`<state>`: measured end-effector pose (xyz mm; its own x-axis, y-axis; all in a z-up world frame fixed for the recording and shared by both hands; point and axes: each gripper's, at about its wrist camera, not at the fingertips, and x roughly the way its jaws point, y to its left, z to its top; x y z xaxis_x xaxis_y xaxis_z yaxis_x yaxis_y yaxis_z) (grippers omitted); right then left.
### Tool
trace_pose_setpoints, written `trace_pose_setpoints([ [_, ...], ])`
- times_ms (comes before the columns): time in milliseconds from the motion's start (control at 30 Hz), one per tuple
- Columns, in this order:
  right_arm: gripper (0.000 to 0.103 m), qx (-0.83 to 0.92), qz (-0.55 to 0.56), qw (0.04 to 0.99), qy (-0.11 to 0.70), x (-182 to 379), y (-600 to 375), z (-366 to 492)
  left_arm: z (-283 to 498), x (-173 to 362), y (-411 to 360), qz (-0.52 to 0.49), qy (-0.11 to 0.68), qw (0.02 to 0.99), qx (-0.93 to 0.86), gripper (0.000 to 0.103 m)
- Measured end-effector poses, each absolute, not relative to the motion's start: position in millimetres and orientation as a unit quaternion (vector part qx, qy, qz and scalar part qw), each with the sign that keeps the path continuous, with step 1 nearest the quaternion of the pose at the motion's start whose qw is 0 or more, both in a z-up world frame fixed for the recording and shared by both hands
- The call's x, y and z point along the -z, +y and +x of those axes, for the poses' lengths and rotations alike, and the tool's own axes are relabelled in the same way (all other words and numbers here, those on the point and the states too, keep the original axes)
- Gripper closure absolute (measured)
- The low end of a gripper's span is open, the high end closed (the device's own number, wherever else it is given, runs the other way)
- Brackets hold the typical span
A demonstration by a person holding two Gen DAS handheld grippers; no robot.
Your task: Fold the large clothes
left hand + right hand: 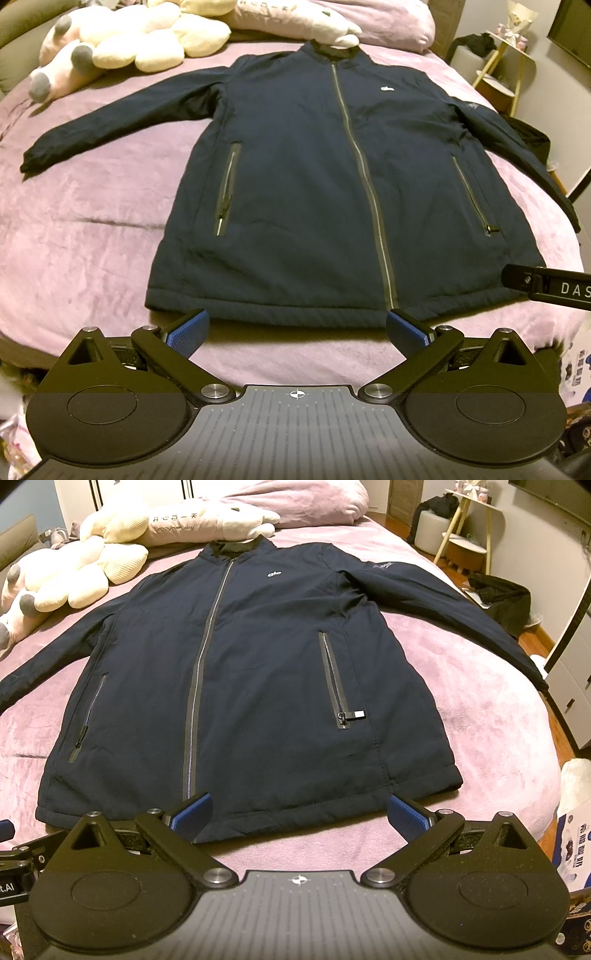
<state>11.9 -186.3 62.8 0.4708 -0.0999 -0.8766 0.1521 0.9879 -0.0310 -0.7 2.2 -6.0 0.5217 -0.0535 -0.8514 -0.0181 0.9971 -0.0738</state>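
Observation:
A dark navy zip jacket (pixel 314 184) lies flat, front up, on the pink bed, zipper closed, both sleeves spread out to the sides; it also shows in the right wrist view (pixel 258 672). My left gripper (pixel 297 326) is open and empty, just short of the hem near the zipper's bottom end. My right gripper (pixel 299 812) is open and empty, hovering at the hem on the jacket's right half. The right gripper's side shows at the right edge of the left wrist view (pixel 546 284). The right sleeve's cuff (pixel 535 672) hangs near the bed's edge.
Plush toys (pixel 122 40) and a pink pillow (pixel 369 18) lie at the head of the bed above the collar. The pink blanket (pixel 81 229) covers the bed. A stool and wooden side table (pixel 465 546) stand right of the bed, with dark clothing on the floor (pixel 506 598).

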Motion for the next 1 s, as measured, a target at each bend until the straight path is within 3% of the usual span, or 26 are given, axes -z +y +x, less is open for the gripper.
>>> trace_pose_setpoints([
  [1000,0.002,0.059,0.065,0.853,0.515,-47.0,-200.9,11.6,10.4,13.0,6.9,-0.062,0.499,0.864,0.01,0.0],
])
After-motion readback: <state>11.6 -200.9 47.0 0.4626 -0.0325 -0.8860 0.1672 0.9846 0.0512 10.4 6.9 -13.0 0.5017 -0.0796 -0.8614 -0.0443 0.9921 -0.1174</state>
